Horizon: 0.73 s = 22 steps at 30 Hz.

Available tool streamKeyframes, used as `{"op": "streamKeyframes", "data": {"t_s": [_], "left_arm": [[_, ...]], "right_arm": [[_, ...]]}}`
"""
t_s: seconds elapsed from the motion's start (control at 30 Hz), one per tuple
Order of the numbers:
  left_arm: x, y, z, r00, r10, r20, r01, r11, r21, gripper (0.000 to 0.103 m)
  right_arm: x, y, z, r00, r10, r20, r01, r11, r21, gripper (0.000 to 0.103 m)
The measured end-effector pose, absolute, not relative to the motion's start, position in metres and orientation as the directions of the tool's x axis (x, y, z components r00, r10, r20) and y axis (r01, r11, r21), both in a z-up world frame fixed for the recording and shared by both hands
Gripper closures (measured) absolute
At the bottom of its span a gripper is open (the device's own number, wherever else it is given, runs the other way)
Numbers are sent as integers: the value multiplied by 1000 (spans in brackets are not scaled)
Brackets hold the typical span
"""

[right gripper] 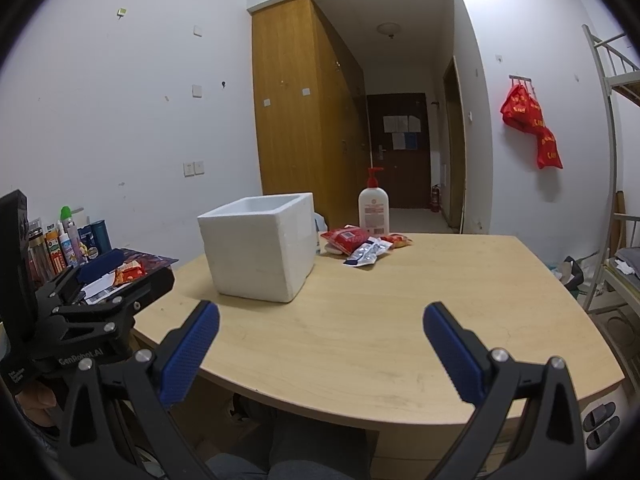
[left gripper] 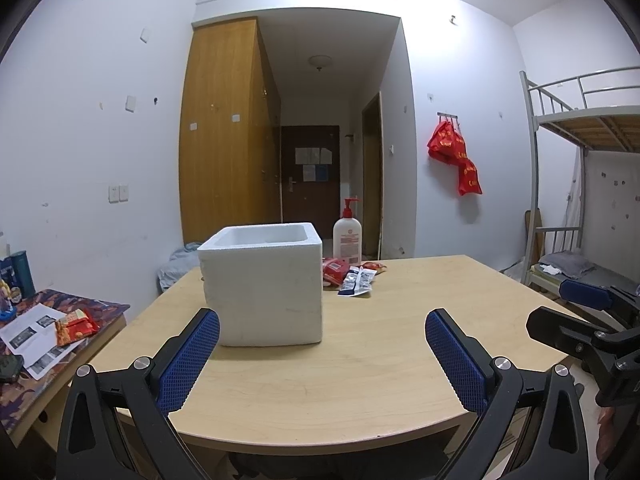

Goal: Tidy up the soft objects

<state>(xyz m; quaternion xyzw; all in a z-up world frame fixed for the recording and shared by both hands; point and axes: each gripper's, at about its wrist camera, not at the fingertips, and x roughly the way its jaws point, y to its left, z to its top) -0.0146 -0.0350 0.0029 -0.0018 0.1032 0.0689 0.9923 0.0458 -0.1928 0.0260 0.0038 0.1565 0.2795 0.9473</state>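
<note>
Left wrist view. The left tool (left gripper: 322,330) hangs over the near edge of the pale wooden table (left gripper: 400,344), its blue-padded fingers (left gripper: 188,360) spread wide with nothing between them. The white square foam box (left gripper: 262,284), open at the top, stands just ahead of the left finger. Behind the box, on its right, lies a small heap of soft packets: a red snack pouch (left gripper: 335,270) and a blue-and-white foil sachet (left gripper: 357,280), the two touching or overlapping. A white pump bottle with a red nozzle (left gripper: 347,236) stands behind them. The right tool (left gripper: 576,320) shows at the right edge, apart from the box; its opening cannot be read here.

Right wrist view. The right tool (right gripper: 321,330) is likewise fully spread and empty, pointing over bare table to the right of the foam box (right gripper: 260,246). The red pouch (right gripper: 347,239) and foil sachet (right gripper: 366,253) lie right of and behind the box, well apart from both tools.

Judgement. The task appears to be at its start, with the reach toward a first packet in hand. The next move calls for carrying one tool forward past the box, lowering it over a packet's edge and closing gently, since the thin pouches lie flat and may slide.
</note>
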Motion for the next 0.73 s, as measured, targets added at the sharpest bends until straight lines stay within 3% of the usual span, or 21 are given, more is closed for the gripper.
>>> {"op": "streamKeyframes", "data": {"t_s": [0.73], "left_arm": [[-18,-32,5,971,138,-196,-139,990,8,0]], "right_arm": [[45,-192,26,792,533,-297,-534,841,87,0]]}}
